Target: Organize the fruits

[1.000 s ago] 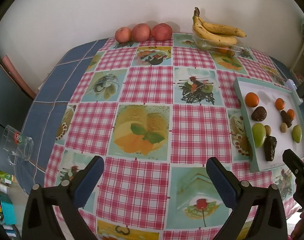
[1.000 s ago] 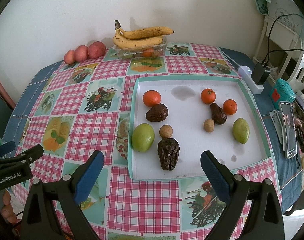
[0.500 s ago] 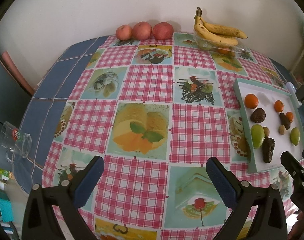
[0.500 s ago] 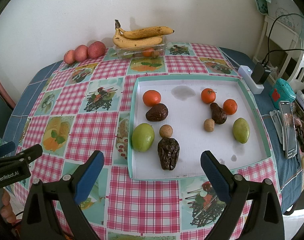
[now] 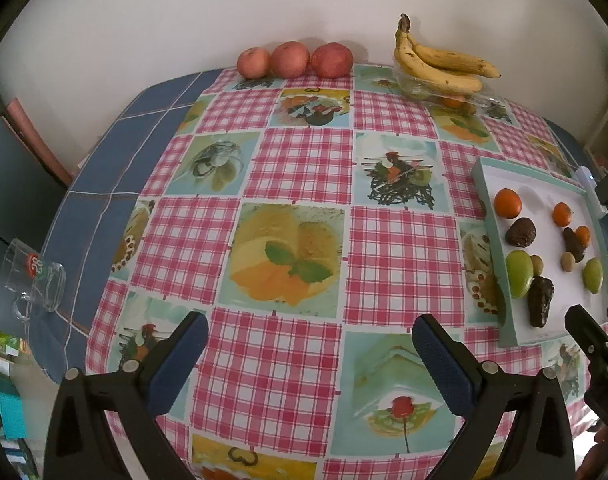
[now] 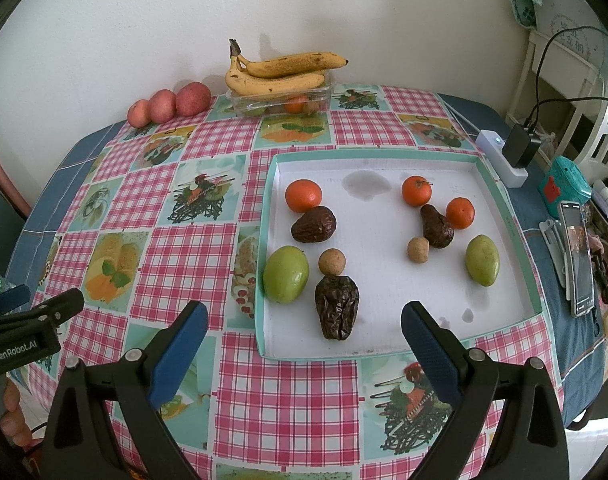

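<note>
Right wrist view shows the right gripper (image 6: 304, 334) with jaws spread wide and nothing between them, hovering over the near edge of a shallow teal tray (image 6: 504, 216) on the bench (image 6: 176, 248). Left gripper (image 5: 310, 346) also has jaws wide open and empty, over the checked cloth near the bench's near edge, w/ the tray well off to its right.

Fruits lie in the tray in two loose groups. Toward the tray's left edge: an orange (image 6: 303, 195), a dark wrinkled avocado (image 6: 313, 225), a green mango (image 6: 285, 273), a small round brown fruit (image 6: 332, 261) and a second dark avocado (image 6: 337, 306). Toward the right edge: two more oranges (image 6: 416, 191), a third avocado (image 6: 436, 220), another small brown fruit (image 6: 418, 249) and a second green mango (image 6: 482, 260). At the bench's far edge, against the wall, three red apples (image 6: 168, 105) sit in a row, and bananas (image 6: 280, 74) rest on a clear plastic box w/ more fruit inside.

Kinds are mixed in both groups, so I judge the sorting is not finished, but which fruit goes where I cannot tell.

The key relation: the avocado near the tray's near edge lies directly ahead of the right jaws, approx. centred between them, its long axis pointing away from the gripper, so the jaws would close across its narrow width. Right hand is clearly nearer to all tray fruit; the left is nearer only to the apples.
</note>
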Demonstrator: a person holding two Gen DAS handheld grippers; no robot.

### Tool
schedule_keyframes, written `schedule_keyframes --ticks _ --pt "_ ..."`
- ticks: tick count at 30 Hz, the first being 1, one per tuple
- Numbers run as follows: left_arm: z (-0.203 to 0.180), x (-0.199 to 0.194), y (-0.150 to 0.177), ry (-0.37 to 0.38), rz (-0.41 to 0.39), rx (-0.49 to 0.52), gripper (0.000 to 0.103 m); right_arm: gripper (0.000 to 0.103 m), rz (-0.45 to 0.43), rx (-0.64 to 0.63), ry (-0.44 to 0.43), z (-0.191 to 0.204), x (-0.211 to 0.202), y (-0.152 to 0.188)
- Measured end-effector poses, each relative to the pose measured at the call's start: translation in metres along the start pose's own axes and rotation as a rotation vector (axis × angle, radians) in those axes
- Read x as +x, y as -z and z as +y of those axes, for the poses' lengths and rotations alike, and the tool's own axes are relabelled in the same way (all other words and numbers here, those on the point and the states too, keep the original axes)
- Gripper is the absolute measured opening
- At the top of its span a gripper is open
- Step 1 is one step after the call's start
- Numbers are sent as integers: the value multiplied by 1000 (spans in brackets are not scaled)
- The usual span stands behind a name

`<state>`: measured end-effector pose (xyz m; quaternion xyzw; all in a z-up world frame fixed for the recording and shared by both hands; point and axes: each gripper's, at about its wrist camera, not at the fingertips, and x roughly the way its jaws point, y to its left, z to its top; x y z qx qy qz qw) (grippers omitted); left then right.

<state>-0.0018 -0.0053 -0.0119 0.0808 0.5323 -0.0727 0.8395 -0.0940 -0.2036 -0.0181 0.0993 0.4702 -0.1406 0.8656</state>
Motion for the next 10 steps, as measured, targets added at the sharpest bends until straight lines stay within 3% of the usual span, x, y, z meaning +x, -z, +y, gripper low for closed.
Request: schedule_keyframes --ticks 10 --pt "1 -2 1 -5 -11 -5 103 97 0 -1 -1 0 0 0"
